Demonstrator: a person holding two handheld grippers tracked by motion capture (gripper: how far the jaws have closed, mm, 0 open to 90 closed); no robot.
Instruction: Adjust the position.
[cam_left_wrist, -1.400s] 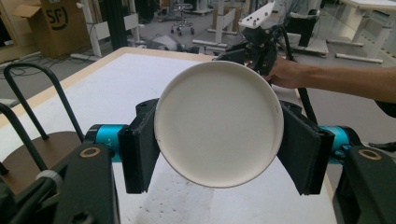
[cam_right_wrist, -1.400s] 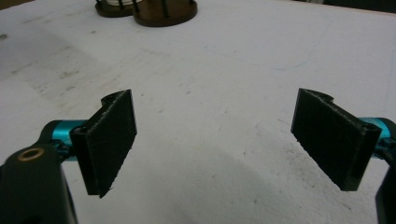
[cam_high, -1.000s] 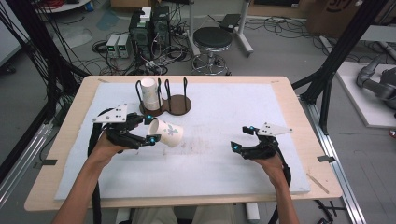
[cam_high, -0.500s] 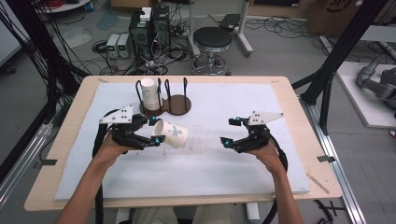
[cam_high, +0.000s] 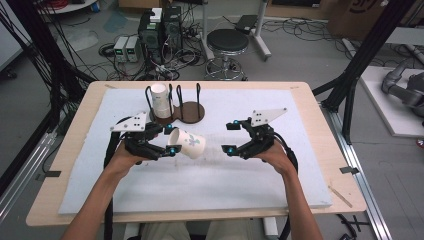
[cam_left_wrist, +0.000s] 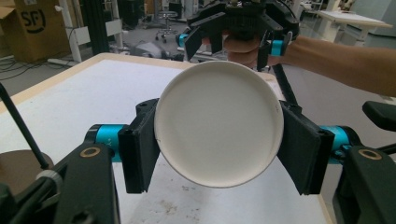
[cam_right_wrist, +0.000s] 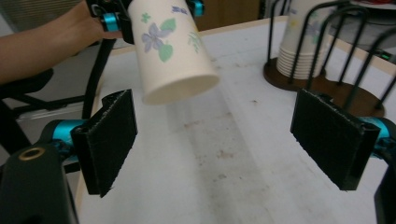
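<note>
Paper is the material that matters here: a thin white paper cup (cam_high: 187, 143) with a small flower print, which we judge to be very light, a little slippery on its smooth wall, and easy to crush if it is squeezed hard. Going from the left, our left gripper (cam_high: 161, 146) pinches this cup near its closed end, one black pad on each side, and holds it tilted in the air above the white mat (cam_high: 280, 175), with the open mouth pointing toward the right. In the left gripper view the round bottom of the cup (cam_left_wrist: 218, 123) sits between the two pads, and the wall there does not look dented, so the grip seems gentle enough. Behind it, at the far side of the mat, stands the dark wire cup holder (cam_high: 176, 102) with a stack of cups (cam_high: 160, 100) in one of its places. Further to the right, our right gripper (cam_high: 231, 137) has its jaws spread wide and holds nothing; it is near the mouth of the cup but apart from it. If this gripper takes the cup, we think the best place is the rolled rim or just behind it, where the paper is stiffest, with a soft and even pressure.
</note>
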